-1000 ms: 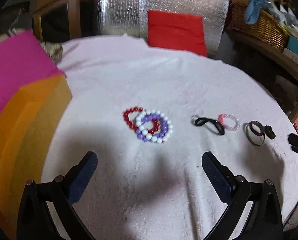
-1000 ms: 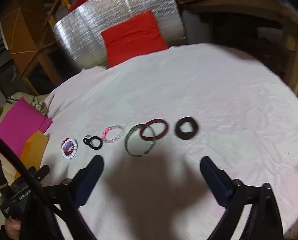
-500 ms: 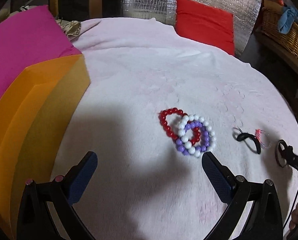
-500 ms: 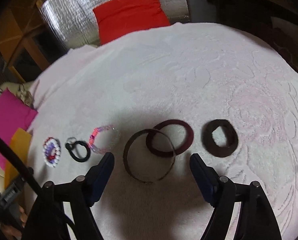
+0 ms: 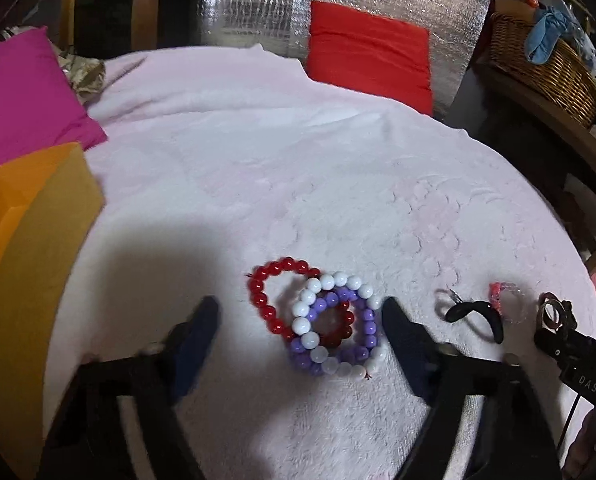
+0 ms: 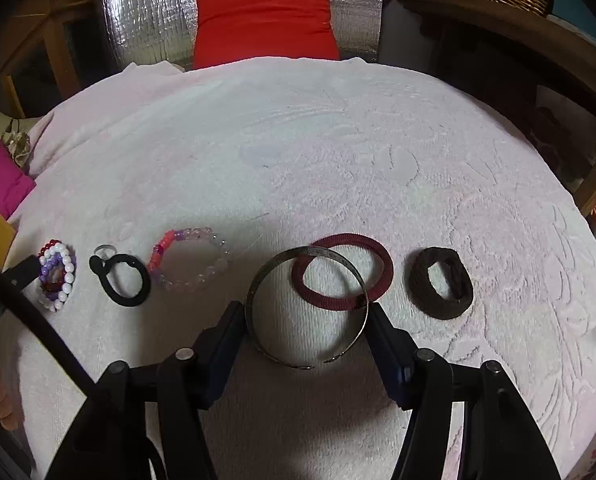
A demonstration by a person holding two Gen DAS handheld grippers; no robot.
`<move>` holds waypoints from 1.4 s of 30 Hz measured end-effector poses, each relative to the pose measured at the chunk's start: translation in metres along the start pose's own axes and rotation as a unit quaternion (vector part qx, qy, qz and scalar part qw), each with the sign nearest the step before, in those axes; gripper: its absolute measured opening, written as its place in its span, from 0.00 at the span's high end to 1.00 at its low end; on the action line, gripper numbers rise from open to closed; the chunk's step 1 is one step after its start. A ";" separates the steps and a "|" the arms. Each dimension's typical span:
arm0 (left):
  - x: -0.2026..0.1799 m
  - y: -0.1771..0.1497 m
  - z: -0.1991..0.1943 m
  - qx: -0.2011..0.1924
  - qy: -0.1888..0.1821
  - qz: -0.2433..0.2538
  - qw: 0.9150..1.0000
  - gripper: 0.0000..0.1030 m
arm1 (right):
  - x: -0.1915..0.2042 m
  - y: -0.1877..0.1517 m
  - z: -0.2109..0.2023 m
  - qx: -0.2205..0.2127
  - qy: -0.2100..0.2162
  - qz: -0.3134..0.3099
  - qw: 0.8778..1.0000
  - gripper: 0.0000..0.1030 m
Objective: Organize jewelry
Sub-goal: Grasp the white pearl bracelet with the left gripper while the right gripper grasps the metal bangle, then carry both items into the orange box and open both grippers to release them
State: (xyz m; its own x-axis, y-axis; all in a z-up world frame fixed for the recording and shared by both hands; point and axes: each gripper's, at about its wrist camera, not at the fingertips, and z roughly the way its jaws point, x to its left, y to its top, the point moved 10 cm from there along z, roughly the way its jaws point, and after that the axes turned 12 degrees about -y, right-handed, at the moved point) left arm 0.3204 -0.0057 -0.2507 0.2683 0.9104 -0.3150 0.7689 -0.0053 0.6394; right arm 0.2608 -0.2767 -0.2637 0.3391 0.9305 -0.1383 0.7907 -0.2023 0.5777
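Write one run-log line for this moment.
left gripper: open, around overlapping beaded bracelets | right gripper: open, around thin metal bangle

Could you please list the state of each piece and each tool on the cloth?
Left tool: open, straddling the beaded bracelets.
Beaded bracelets: three overlapping, flat.
Right tool: open, straddling the metal bangle.
Metal bangle: flat, overlapping the maroon hair tie.
Brown hair tie: flat, apart.

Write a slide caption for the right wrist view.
Open right gripper straddles metal bangle overlapping maroon hair tie.
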 end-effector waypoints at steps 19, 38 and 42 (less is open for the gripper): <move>-0.040 -0.016 -0.004 0.021 -0.076 0.044 0.996 0.86 | -0.020 -0.011 -0.026 0.001 0.049 0.054 0.997 0.38; -0.084 -0.022 -0.059 -0.006 -0.137 0.091 0.986 0.88 | -0.007 0.001 -0.056 -0.048 0.101 0.063 0.992 0.38; -0.074 -0.022 -0.082 -0.023 -0.125 0.085 0.988 0.88 | 0.012 0.002 -0.072 -0.071 0.125 0.046 0.989 0.38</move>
State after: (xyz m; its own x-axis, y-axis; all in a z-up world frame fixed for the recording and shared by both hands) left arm 0.2363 -0.0388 -0.1844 0.5305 0.7671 -0.3607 0.6754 -0.1254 0.7268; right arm 0.2293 -0.2435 -0.2063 0.2554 0.9603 0.1125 0.6764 -0.2606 0.6889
